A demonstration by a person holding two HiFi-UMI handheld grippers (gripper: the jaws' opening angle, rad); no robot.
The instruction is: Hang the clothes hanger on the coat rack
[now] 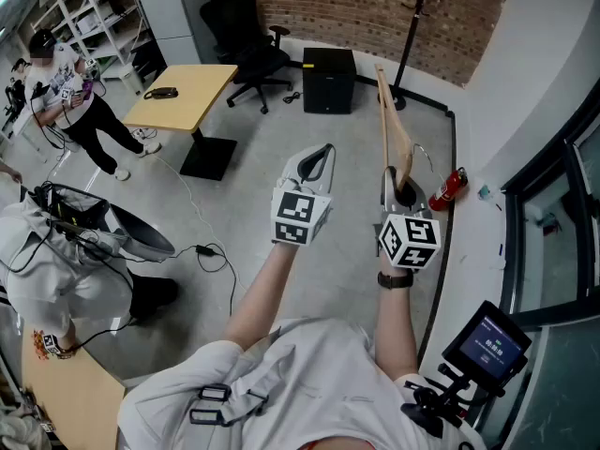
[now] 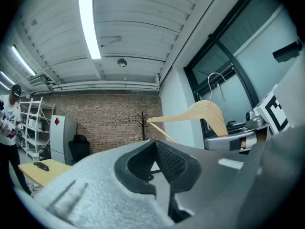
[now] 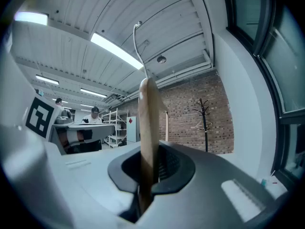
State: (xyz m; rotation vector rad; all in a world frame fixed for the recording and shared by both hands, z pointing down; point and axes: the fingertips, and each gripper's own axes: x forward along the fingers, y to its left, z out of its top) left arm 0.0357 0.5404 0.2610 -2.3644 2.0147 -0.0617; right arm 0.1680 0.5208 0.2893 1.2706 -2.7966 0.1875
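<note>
Carrying: the right hand-held gripper (image 3: 151, 170) pinches one wooden arm of the clothes hanger (image 3: 147, 123). The hanger stands edge-on between the jaws with its wire hook (image 3: 136, 46) uppermost.
Left hand-held gripper (image 2: 155, 149): its jaws are pressed together with nothing between them. It is held beside the right one and clear of the hanger.
Hanger's place: it is in the air above the floor and touches only the right jaws, with its free arm reaching forward.
Coat rack (image 1: 412, 26): a black pole standing by the brick wall (image 1: 356, 7), well ahead of both grippers.
Step in hand: by my reading this is the carry toward the rack, and the hanging is not yet done.
Risk, grip: the hold sits on one arm, off to one side of the hook. A quick swing could make the hanger pivot between the pads and leave the hook facing the wrong way.
Risk, hook: the wire is thin and must land on a peg. Coming in too low or from the wrong side would knock it against the pole and twist the hanger in the jaws.
Risk, path: the free arm leads, so it could strike the rack before the hook arrives. The fire extinguisher (image 1: 448, 190) and black box (image 1: 328, 81) stand on the floor near the way.
Risk, release: spreading the jaws before the hook bears on a peg would drop the hanger to the floor.
</note>
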